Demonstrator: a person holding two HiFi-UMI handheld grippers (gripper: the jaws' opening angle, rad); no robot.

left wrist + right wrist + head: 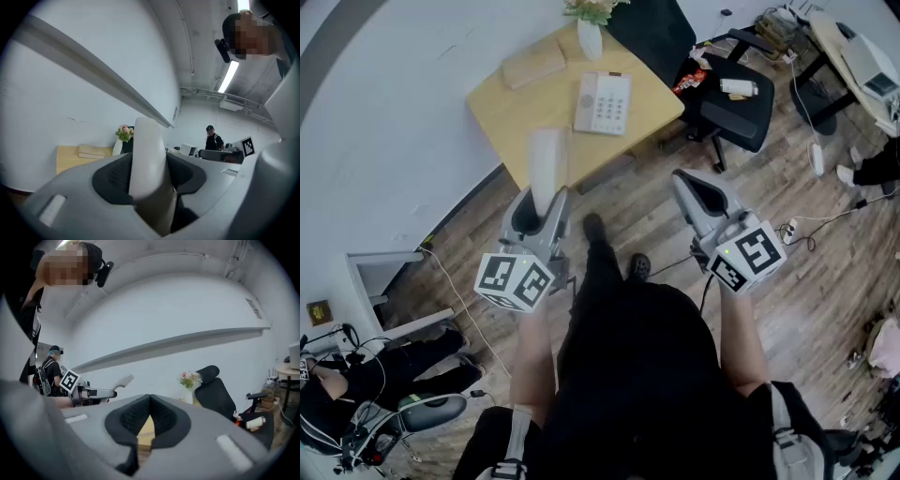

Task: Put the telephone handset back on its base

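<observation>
The white telephone handset [547,169] stands upright between the jaws of my left gripper [542,208], which is shut on its lower end. In the left gripper view the handset [147,159] fills the gap between the dark pads. The white telephone base [603,103], with its keypad, lies on the yellow table [516,108] ahead of both grippers, its cradle side bare. My right gripper [689,183] hangs to the right, level with the left one; its pads [161,416] meet at the tips with nothing between them. From the right gripper view the handset [123,380] shows at the left.
On the table stand a white vase of flowers [590,33] and a flat tan box [534,66]. A black office chair [736,103] stands right of the table. Cables and a power strip [789,231] lie on the wood floor. Another person [213,139] stands far off.
</observation>
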